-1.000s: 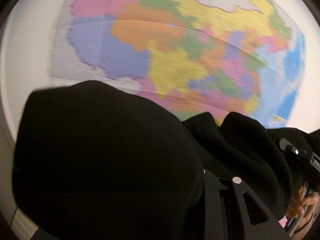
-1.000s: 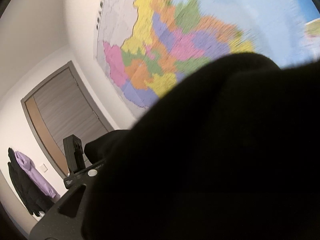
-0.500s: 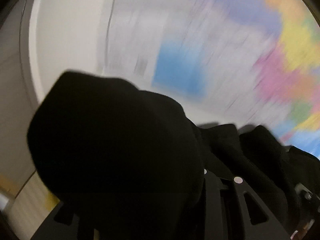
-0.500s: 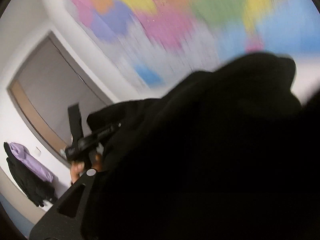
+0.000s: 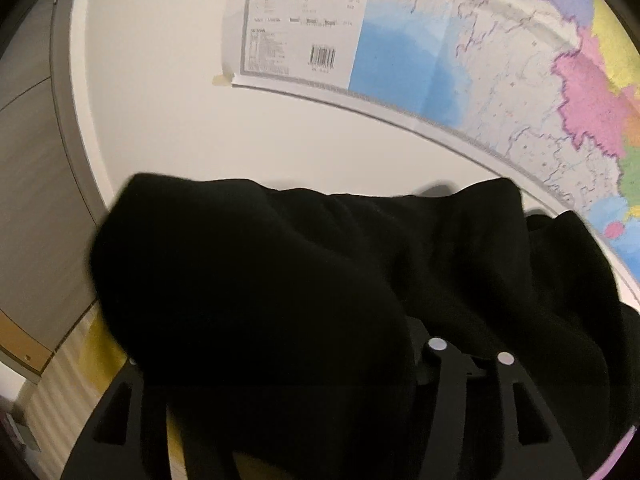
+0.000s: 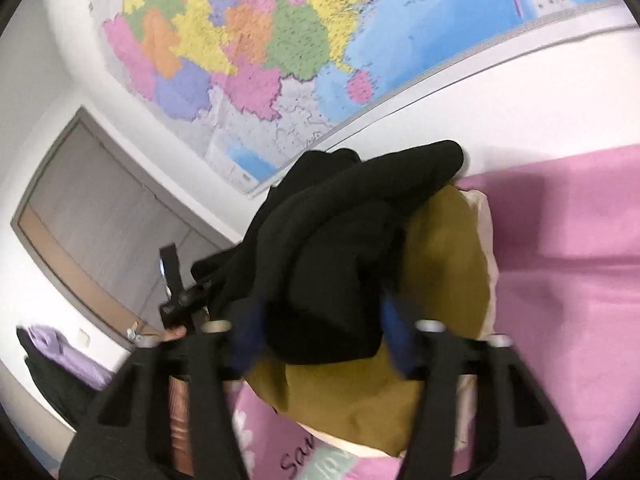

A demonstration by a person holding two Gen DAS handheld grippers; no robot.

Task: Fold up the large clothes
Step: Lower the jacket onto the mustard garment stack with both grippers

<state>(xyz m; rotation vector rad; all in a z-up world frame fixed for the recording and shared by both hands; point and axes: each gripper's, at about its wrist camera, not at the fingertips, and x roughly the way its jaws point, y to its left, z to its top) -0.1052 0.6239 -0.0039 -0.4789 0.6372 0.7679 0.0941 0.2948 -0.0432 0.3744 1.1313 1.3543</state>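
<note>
A black garment point(image 5: 280, 280) lies bunched over my left gripper point(image 5: 300, 344) and hides its fingertips. The left jaws are opening, and I cannot see whether the pads still press on the cloth. In the right wrist view the same black garment point(image 6: 328, 264) hangs in a heap over an olive pillow point(image 6: 444, 264). My right gripper point(image 6: 320, 340) has a fold of it between its blue pads point(image 6: 248, 340), which touch both sides while the jaws open. The left gripper's body point(image 6: 176, 300) shows beyond, with a hand under it.
A large coloured map point(image 6: 280, 40) covers the white wall behind. A pink bed sheet point(image 6: 560, 280) lies under the pillow. A grey door point(image 6: 100, 200) stands at the left, with purple and black clothes point(image 6: 52, 352) hanging beside it.
Both views have swung down from the map toward the bed. The pillow and pink sheet have come into the right view, and the right jaws have spread enough to show the blue pads.
</note>
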